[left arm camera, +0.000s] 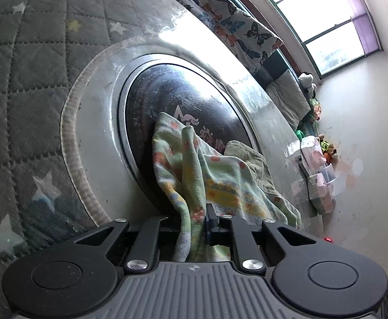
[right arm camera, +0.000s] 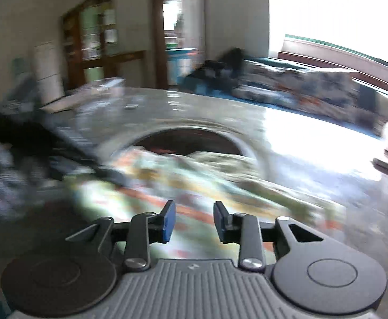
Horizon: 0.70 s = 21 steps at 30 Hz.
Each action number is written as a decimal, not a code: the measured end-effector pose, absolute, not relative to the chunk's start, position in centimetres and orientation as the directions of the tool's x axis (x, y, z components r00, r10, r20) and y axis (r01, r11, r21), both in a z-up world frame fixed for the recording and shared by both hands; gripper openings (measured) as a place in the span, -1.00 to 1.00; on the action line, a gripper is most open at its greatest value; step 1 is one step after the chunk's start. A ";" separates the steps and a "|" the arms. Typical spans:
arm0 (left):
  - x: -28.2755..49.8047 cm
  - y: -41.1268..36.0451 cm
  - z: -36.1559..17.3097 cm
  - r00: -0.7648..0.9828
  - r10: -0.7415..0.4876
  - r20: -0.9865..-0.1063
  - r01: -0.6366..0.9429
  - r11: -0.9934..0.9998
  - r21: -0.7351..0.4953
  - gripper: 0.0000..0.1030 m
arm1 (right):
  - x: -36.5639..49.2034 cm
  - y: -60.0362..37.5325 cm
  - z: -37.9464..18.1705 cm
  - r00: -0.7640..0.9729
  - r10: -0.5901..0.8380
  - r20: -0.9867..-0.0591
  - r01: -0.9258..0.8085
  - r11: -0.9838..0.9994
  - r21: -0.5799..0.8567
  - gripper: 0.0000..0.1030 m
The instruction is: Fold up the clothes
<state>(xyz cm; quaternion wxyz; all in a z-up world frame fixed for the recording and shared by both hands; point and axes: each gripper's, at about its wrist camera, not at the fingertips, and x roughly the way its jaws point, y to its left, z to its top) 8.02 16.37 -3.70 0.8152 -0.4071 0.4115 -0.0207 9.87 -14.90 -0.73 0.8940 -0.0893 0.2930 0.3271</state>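
**Fig. — Two handheld grippers at a patterned garment on a round table**

Left wrist view: the left gripper [left arm camera: 194, 228], black linkage arms w/ a ribbed grey housing, is pinched onto a fold of the pale green, soft knit garment w/ orange and yellow print [left arm camera: 194, 175]. Only one dark finger [left arm camera: 211, 223] shows; the other is hidden under cloth, which bunches up between the arms and drapes away from the camera in loose ridges. The garment's far part lies across the round black glass inset w/ a white logo and characters [left arm camera: 172, 98], framed by a thin metal ring. Beside it, touching, sits a piece of olive-green ribbed cloth [left arm camera: 255, 159]. The inset is set into the glossy pale grey tabletop [left arm camera: 95, 122], edged by a ribbed band; strong window glare washes out part of its surface. Next to the table lies a grey quilted mat w/ white and yellow stars [left arm camera: 21, 79], diamond-stitched. Beyond: a butterfly-print fabric [left arm camera: 236, 24] along the window side, and clear plastic boxes [left arm camera: 316, 175] near the wall.

Right wrist view (heavily motion-blurred): the right gripper [right arm camera: 194, 219] has its blue-padded fingers [right arm camera: 168, 220] spread apart, w/ nothing between them. It hangs just above the near part of the same garment [right arm camera: 194, 175], seen as a smeared green-orange-white patch spread on the tabletop [right arm camera: 300, 143] and reaching the dark inset [right arm camera: 183, 139]. Contact w/ the cloth cannot be told. Background detail is too blurred to read.
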 end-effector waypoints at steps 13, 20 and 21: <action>8.5 15.8 -3.4 0.651 -0.353 -0.672 -0.282 0.709 -0.646 -0.69 | 16.5 -22.8 -4.1 0.706 0.338 -0.622 -0.350 0.930 0.109 -0.03; 8.7 15.5 -3.2 0.652 -0.340 -0.677 -0.264 0.735 -0.624 -0.69 | 16.6 -22.0 -4.6 0.694 0.381 -0.611 -0.367 0.917 0.154 -0.23; 8.7 15.4 -3.2 0.653 -0.337 -0.678 -0.262 0.740 -0.620 -0.70 | 16.5 -21.8 -4.6 0.694 0.384 -0.609 -0.370 0.916 0.156 -0.41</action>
